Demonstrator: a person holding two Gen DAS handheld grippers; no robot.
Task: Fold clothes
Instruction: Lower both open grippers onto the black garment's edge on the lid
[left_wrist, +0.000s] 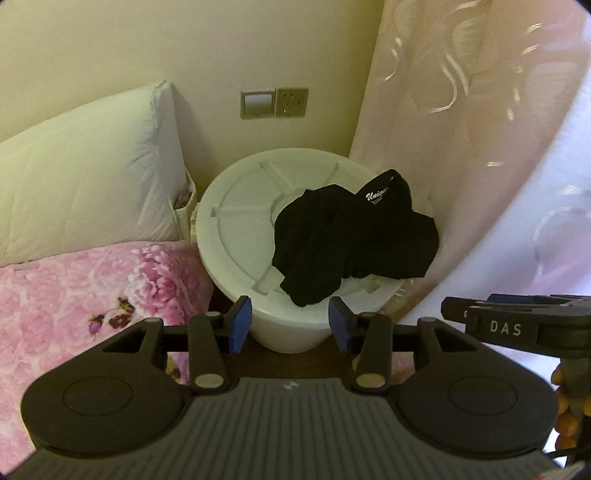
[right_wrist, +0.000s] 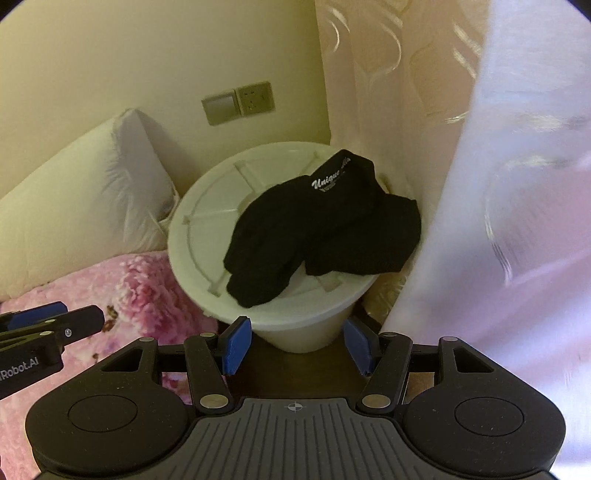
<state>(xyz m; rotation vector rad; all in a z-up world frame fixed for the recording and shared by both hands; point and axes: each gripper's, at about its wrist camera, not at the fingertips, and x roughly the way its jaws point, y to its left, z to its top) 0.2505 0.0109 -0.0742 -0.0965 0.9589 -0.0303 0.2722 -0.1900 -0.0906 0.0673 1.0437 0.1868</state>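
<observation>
A crumpled black garment (left_wrist: 351, 236) with white lettering lies on the lid of a white round bucket (left_wrist: 240, 229). It shows in the right wrist view too, the garment (right_wrist: 317, 229) on the bucket (right_wrist: 207, 236). My left gripper (left_wrist: 290, 325) is open and empty, a short way in front of the bucket. My right gripper (right_wrist: 295, 345) is open and empty, also in front of the bucket. Each gripper shows at the edge of the other's view.
A bed with a pink floral blanket (left_wrist: 74, 302) and a white pillow (left_wrist: 85, 184) is at the left. A pale curtain (left_wrist: 480, 147) hangs at the right, close to the bucket. A wall switch and socket (left_wrist: 273, 103) are behind.
</observation>
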